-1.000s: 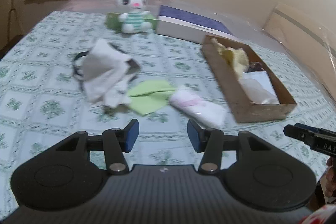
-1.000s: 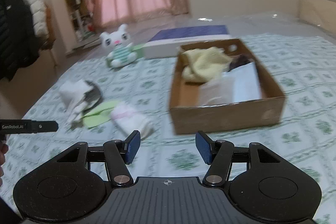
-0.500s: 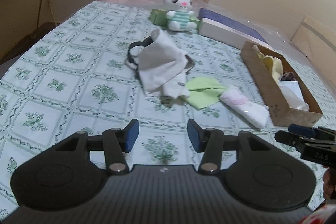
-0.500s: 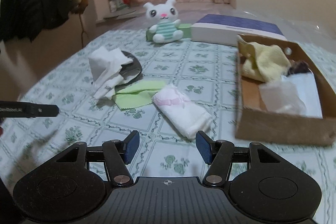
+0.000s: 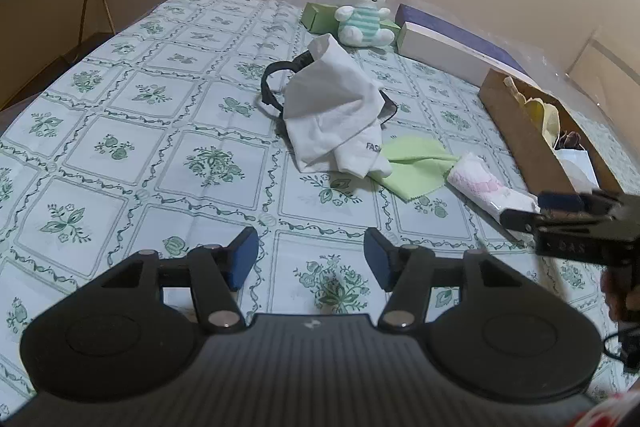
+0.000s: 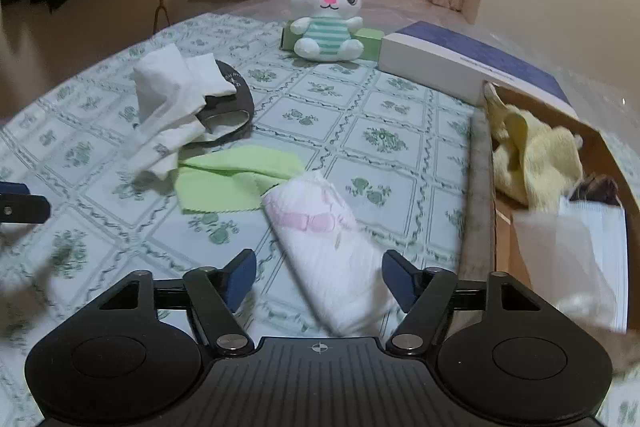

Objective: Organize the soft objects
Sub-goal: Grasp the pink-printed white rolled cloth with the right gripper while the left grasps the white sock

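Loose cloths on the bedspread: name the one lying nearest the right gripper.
The rolled white cloth with pink print, its near end between the right gripper's opening jaws. The green cloth and crumpled white cloth lie farther back.

Both wrist views low over shared bedspread
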`<state>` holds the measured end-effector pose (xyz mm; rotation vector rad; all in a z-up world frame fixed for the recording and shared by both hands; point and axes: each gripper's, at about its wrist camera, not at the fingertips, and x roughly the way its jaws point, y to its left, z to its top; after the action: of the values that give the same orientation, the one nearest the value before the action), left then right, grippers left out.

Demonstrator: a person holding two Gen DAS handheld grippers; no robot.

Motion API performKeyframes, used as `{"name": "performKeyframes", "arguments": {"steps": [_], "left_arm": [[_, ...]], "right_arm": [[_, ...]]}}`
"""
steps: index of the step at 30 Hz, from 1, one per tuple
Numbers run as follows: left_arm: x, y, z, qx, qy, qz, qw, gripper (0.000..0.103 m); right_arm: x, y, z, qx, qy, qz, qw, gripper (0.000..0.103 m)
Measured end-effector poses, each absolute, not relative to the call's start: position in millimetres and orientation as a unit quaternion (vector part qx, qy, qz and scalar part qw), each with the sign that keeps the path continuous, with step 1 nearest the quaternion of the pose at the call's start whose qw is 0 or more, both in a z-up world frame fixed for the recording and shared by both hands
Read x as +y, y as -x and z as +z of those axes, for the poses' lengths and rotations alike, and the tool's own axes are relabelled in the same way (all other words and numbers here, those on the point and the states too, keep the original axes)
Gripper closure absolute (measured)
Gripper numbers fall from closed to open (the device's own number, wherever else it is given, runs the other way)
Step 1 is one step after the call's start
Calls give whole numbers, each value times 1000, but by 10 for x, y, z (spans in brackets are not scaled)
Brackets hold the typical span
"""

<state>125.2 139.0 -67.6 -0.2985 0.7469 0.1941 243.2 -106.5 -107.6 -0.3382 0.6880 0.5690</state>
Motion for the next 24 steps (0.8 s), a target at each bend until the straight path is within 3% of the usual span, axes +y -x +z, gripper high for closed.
{"name": "performKeyframes", "arguments": {"steps": [4, 12, 13, 20, 24], "left_arm": [[1364, -1294, -714, 363, 137, 95, 917, 42], [1348, -1364, -780, 366, 125, 90, 918, 42], [1343, -1378, -785, 365, 121, 89, 919, 42], [1308, -1595, -779, 353, 90, 79, 928, 42], [1271, -1806, -727, 335, 53, 77, 937, 42]], "right_arm": [[-966, -2597, -1159, 331, 188, 274, 883, 28], [-962, -2773, -1270, 345, 157, 285, 880, 30], [-980, -2767, -1269, 345, 150, 284, 882, 40], [-1110, -2682, -1177, 339, 87, 263, 899, 65], [-1209, -2707, -1146, 343, 53, 234, 908, 68]]}}
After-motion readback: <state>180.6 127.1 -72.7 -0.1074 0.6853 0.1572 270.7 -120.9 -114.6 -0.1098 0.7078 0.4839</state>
